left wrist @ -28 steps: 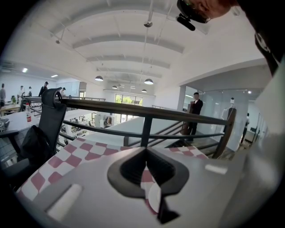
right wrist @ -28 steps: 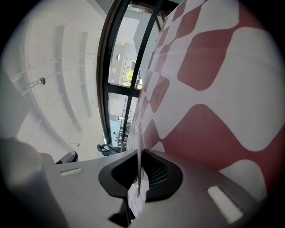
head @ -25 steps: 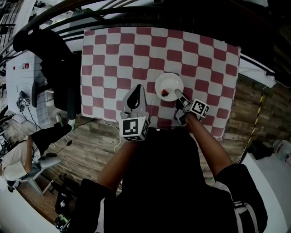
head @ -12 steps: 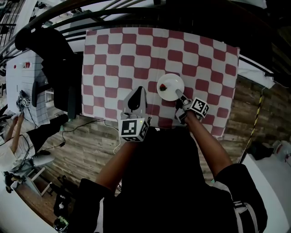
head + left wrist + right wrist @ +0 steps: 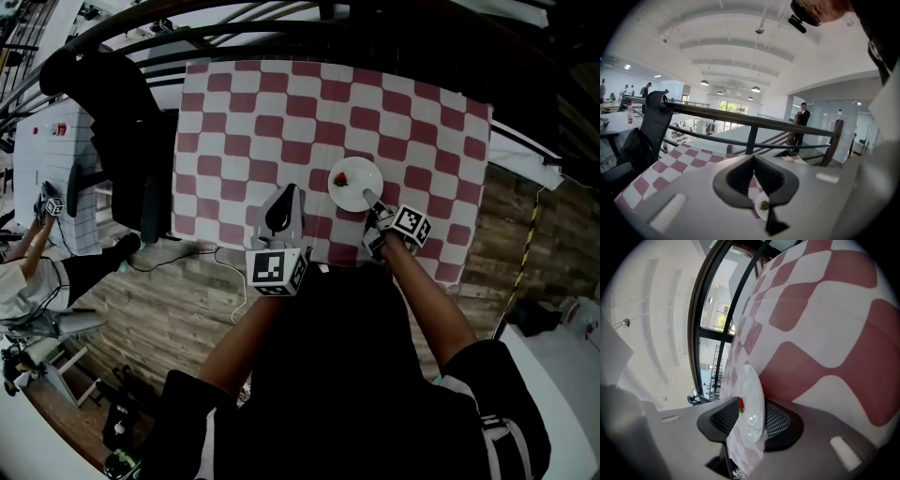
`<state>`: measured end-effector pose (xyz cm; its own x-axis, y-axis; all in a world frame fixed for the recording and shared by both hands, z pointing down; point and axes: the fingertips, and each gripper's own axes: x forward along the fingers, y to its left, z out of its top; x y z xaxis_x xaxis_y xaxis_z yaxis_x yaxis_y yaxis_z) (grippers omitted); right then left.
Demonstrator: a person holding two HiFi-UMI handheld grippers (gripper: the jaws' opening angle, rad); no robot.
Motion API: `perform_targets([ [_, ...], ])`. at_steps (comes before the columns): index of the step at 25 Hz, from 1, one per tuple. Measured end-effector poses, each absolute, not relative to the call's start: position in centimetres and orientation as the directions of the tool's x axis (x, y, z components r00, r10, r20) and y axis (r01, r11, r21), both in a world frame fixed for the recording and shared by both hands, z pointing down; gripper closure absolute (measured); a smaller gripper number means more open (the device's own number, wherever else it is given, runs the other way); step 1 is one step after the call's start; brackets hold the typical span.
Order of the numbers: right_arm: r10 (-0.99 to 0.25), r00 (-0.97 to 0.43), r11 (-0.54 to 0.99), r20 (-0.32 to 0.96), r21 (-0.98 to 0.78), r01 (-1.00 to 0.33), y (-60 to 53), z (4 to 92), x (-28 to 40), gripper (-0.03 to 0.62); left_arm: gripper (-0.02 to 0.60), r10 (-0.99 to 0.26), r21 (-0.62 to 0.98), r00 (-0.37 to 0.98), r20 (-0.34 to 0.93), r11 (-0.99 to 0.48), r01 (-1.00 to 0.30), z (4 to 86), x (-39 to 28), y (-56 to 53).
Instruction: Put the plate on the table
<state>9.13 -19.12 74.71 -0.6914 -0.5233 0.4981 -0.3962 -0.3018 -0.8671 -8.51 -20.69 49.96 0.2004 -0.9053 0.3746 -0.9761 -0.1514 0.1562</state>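
A small white plate (image 5: 356, 183) with a red bit (image 5: 342, 178) on it lies on the red-and-white checked table (image 5: 281, 103), near the front edge right of centre. My right gripper (image 5: 371, 198) reaches its near rim. In the right gripper view the plate (image 5: 752, 404) stands between the jaws of that gripper (image 5: 751, 401). The jaws are opening, and a gap shows on the left side. My left gripper (image 5: 286, 192) hovers over the front edge to the plate's left, jaws together and holding nothing. Through its slit the left gripper view shows the plate (image 5: 761, 208).
A black office chair (image 5: 117, 122) stands against the table's left side. Dark railings (image 5: 281, 28) run past the far edge. On the wooden floor (image 5: 159, 309) lies a white cable (image 5: 220, 253). A seated person (image 5: 28, 272) is at the far left.
The plate looks smaller and lower, now flat on the cloth. The right gripper stays at its rim. The left gripper has barely moved.
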Motion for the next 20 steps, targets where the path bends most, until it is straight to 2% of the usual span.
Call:
perform_targets([
  [8,-0.521,-0.654,-0.283,0.548,-0.834,-0.473,-18.1,74.5,9.5,0.405,0.572,-0.904,0.15,0.237,0.357,-0.195,-0.969,49.4,-7.7,-19.1],
  [12,-0.559,-0.603,-0.293,0.569,-0.816,-0.498,-17.6,74.5,11.0,0.405,0.572,-0.902,0.15,0.254,0.349,-0.213,-0.965,49.3,-7.9,-18.5],
  [20,-0.655,-0.568,-0.223,0.498,-0.845,-0.485,-16.6,71.0,12.0,0.413,0.572,-0.896,0.173,0.292,0.335,-0.246,-0.954,48.8,-8.4,-16.7],
])
